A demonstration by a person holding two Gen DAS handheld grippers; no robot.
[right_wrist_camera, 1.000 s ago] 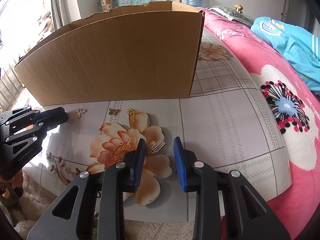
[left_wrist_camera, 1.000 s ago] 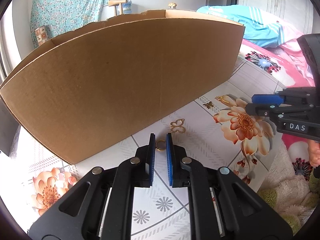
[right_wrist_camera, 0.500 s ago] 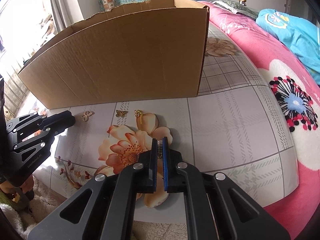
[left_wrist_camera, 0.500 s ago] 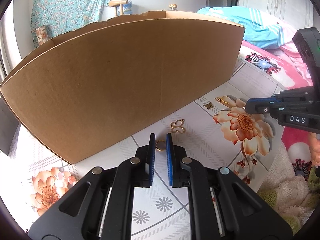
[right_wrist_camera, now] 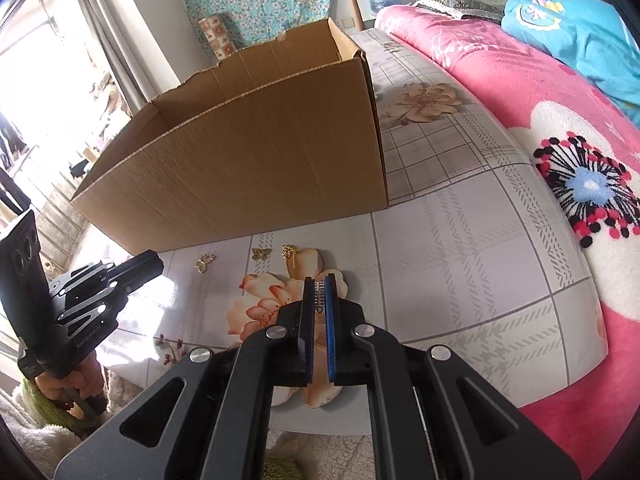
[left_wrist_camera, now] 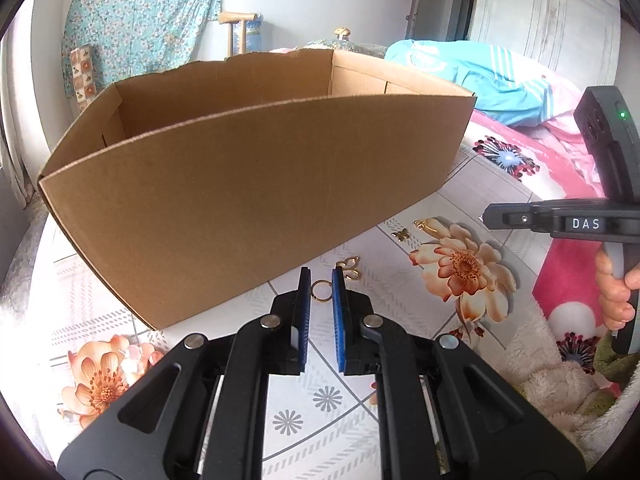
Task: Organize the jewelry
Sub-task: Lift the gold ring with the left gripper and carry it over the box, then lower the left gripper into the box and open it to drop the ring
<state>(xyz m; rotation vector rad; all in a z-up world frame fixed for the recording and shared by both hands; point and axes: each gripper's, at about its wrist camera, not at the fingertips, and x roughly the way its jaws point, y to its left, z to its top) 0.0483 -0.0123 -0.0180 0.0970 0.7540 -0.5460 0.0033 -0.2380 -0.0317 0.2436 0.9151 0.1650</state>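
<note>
**Both grippers loaded, box is next**

Cardboard box [right_wrist_camera: 248, 168] sits open at the far side. Right gripper [right_wrist_camera: 319, 294] is clamped on a small silver charm [right_wrist_camera: 319, 291], left gripper [left_wrist_camera: 321, 291] pinches a gold ring [left_wrist_camera: 320, 292]. Next, I'd guess: lift both over the rim and drop them in.

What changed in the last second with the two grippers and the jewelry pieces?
The right gripper closed on the small silver comb-shaped piece and lifted it off the flowered tabletop. The left gripper stayed clamped on the gold ring. The cardboard box and the gold charms beside it lie as before.
</note>
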